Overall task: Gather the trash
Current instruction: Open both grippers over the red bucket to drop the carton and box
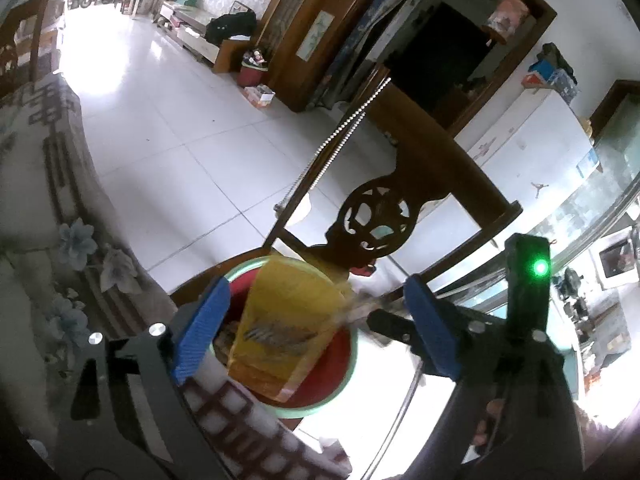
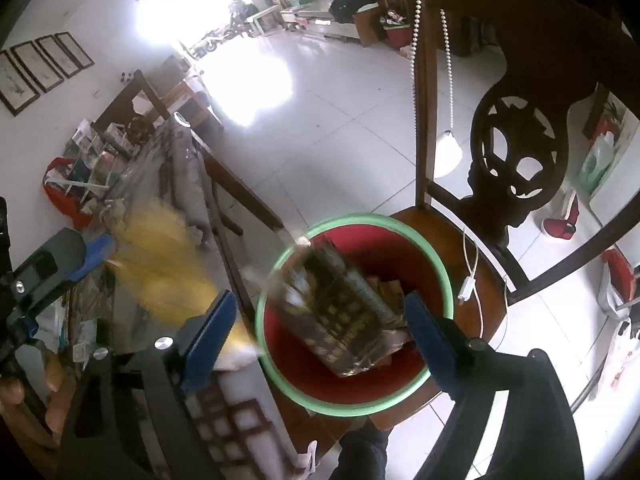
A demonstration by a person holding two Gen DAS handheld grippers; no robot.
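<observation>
left gripper (image 1: pixel 316 336) jaws apart, yellow wrapper (image 1: pixel 286 332) loose over bin (image 1: pixel 348 380) | right gripper (image 2: pixel 316 336) jaws apart, dark wrapper (image 2: pixel 340 312) dropping into bin on chair (image 2: pixel 486 288) | risk: yellow wrapper looks tilted, could catch the rim and slide out

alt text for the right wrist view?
A dark printed foil wrapper lies loose between open blue jaws over a red basin with a green rim on a wooden chair. A blurred yellow wrapper is at left.
</observation>
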